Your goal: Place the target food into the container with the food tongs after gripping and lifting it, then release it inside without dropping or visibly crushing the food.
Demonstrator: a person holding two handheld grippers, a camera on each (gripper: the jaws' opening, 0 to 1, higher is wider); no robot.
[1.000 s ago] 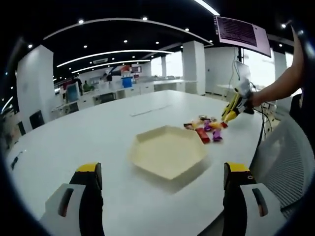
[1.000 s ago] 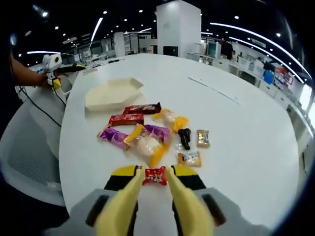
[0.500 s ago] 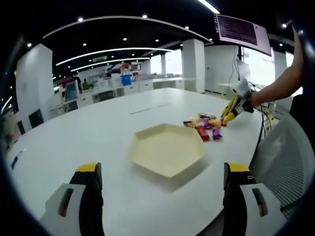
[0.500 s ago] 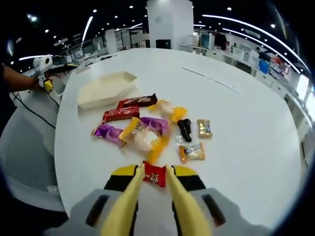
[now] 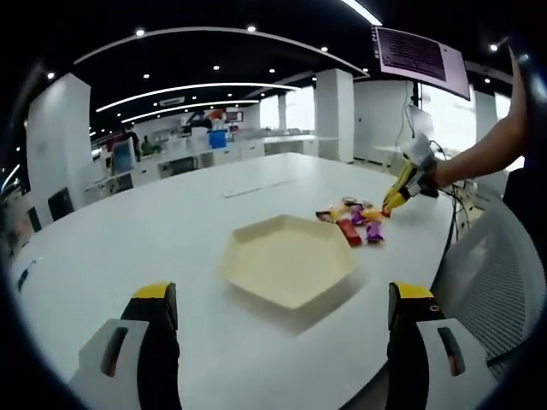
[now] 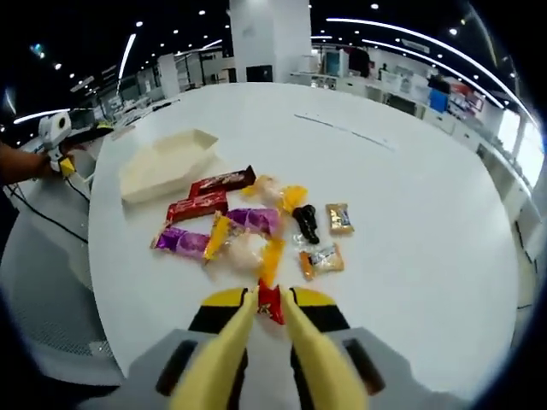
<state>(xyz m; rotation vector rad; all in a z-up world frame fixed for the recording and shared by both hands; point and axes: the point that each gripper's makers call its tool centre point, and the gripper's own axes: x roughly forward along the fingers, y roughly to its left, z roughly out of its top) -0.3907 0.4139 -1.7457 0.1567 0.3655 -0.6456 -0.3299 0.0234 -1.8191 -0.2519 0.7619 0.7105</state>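
A small red-wrapped candy [image 6: 270, 303] is pinched between the yellow tongs [image 6: 265, 342] of the right gripper [image 6: 267, 301], whose jaws are drawn in close on it, the sweet held up above the white table [image 6: 410, 231]; just beyond it lies the scatter of other wrapped snacks [image 6: 248, 231], two dark red bars, a purple packet, yellow and orange ones, a black piece and a small brown one; past those, near the table's edge, sits the cream hexagonal tray [image 6: 167, 162], with nothing in it; in the left gripper view that tray [image 5: 289, 260] lies near in front of the left gripper [image 5: 282, 320], whose jaws stand wide apart with nothing between them, while the right gripper [image 5: 402, 190] hangs over the snack pile [image 5: 350, 224] on the far side, an arm [image 5: 483, 149] reaching in behind it.
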